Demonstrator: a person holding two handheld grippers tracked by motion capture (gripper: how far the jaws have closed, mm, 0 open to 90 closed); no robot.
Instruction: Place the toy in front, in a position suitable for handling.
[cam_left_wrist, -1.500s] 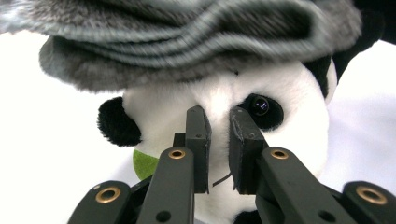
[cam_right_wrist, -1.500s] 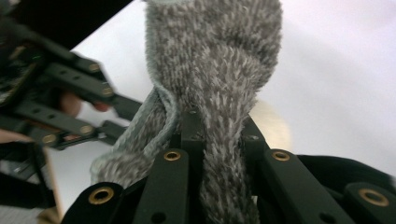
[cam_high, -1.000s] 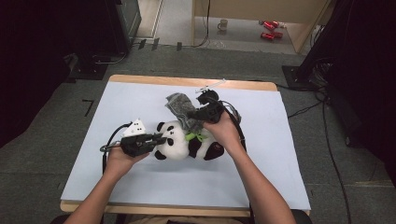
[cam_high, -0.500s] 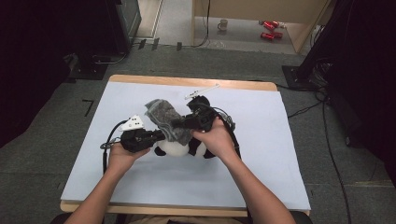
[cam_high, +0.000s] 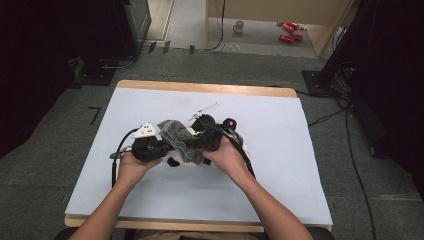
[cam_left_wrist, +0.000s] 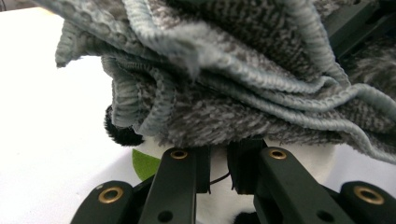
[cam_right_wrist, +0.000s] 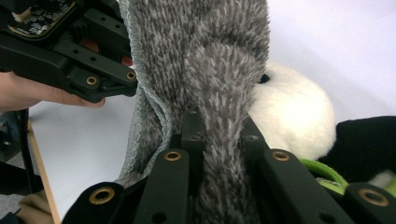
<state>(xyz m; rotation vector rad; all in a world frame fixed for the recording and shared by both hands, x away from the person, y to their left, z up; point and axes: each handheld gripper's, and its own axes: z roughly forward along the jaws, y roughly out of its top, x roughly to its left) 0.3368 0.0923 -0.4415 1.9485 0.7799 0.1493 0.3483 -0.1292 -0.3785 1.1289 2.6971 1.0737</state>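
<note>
The left gripper (cam_high: 159, 148) sits just left of the toy panda (cam_high: 179, 160), at the middle of the white surface (cam_high: 280, 180). Its jaws are drawn close together; in the left gripper view (cam_left_wrist: 219, 173) they pinch a thin bit of the panda's white fur, with the grey towel (cam_left_wrist: 243, 79) hanging just above the tips. The towel (cam_high: 181, 139) lies draped over the panda, covering most of it from above. The right gripper (cam_high: 204, 141) is just right of the panda, and its jaws are nearly pressed together, clamped on a fold of the towel; in the right gripper view (cam_right_wrist: 219, 140) the fuzzy cloth (cam_right_wrist: 210, 70) rises straight up between the jaws.

A second ago the towel was bunched behind the panda, toward the far edge of the surface, and the panda lay in plain sight. Since then the right hand (cam_high: 227, 159) has carried the cloth leftward over the panda, while the left hand (cam_high: 131, 167) has barely shifted.

The high view shows both forearms and how the towel hides the panda. The left gripper view adds a green patch (cam_left_wrist: 144, 164) and a black ear (cam_left_wrist: 122, 134) under the cloth. The right gripper view shows the panda's white body (cam_right_wrist: 294, 116), a black limb (cam_right_wrist: 364, 144) and a green band (cam_right_wrist: 324, 173) right of the towel, with the left gripper (cam_right_wrist: 70, 46) beyond it.
</note>
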